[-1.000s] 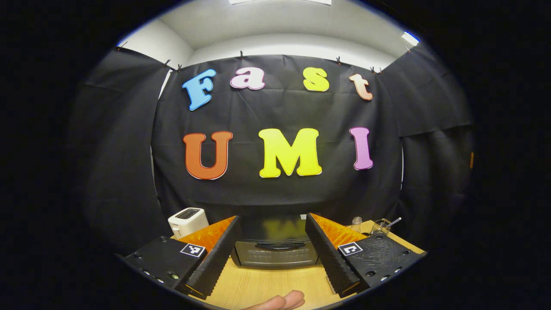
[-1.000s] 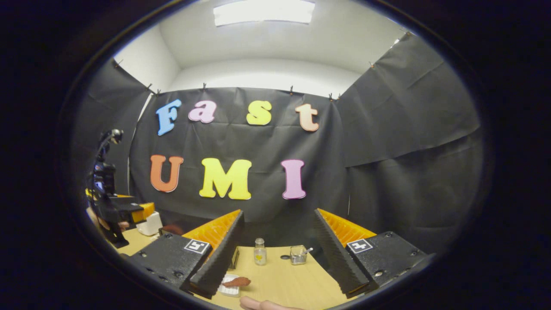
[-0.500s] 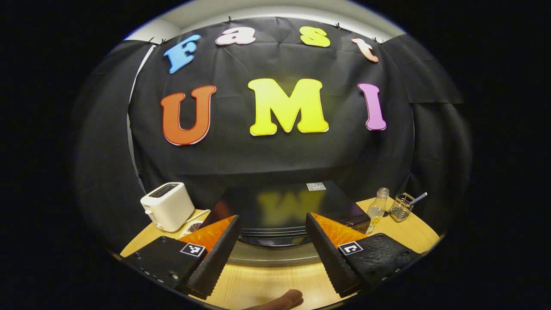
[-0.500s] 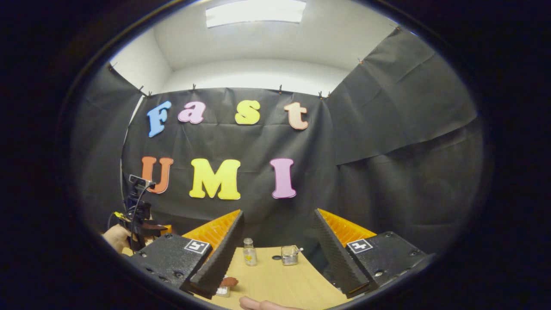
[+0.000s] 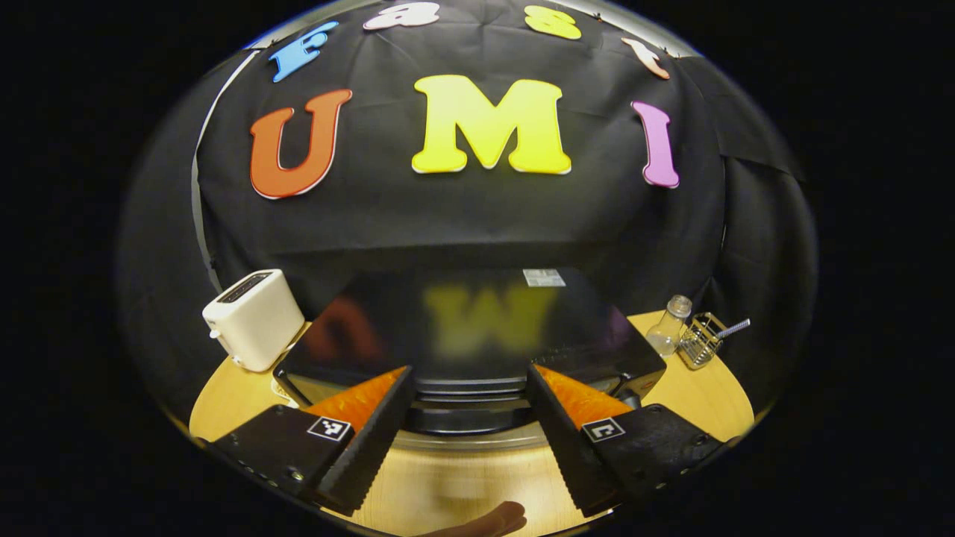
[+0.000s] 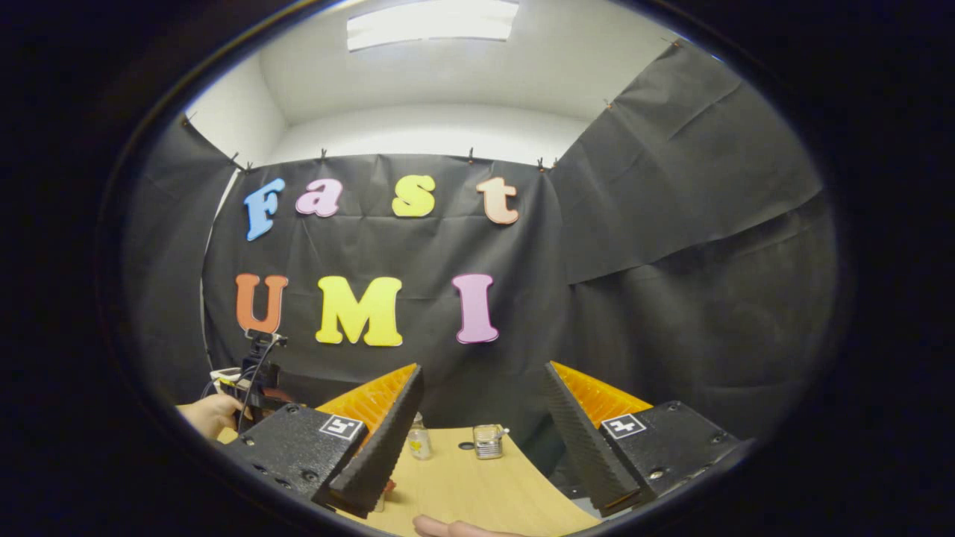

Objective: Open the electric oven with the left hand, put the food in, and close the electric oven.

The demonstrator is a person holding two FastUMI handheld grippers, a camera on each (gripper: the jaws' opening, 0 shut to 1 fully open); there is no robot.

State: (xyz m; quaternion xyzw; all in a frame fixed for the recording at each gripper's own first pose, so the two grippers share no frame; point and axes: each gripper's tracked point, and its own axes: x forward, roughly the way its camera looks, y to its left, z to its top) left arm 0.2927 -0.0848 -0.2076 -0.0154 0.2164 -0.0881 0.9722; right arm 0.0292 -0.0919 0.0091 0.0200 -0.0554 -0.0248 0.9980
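A black electric oven (image 5: pixel 477 328) with a glossy top stands on the wooden table (image 5: pixel 701 395), its door shut. The oven's dark handle (image 5: pixel 462 388) runs across the top of the door. My left gripper (image 5: pixel 470 371) is open just above and in front of that handle, with nothing between its fingers. Farther off in the right gripper view, the left gripper (image 6: pixel 254 377) is held by a hand (image 6: pixel 209 414). My right gripper (image 6: pixel 481 368) is open and empty over the table (image 6: pixel 477 485). The food dish (image 6: pixel 382 492) is almost hidden behind its left finger.
A white toaster (image 5: pixel 254 319) stands left of the oven. To the oven's right are a small bottle (image 5: pixel 666 335) and a wire basket (image 5: pixel 705 339) holding a utensil. Black cloth walls close the booth behind.
My left gripper moved forward and tilted down, so the oven now looms much larger and closer. The right gripper view drifted right; the food dish slid behind its left finger.
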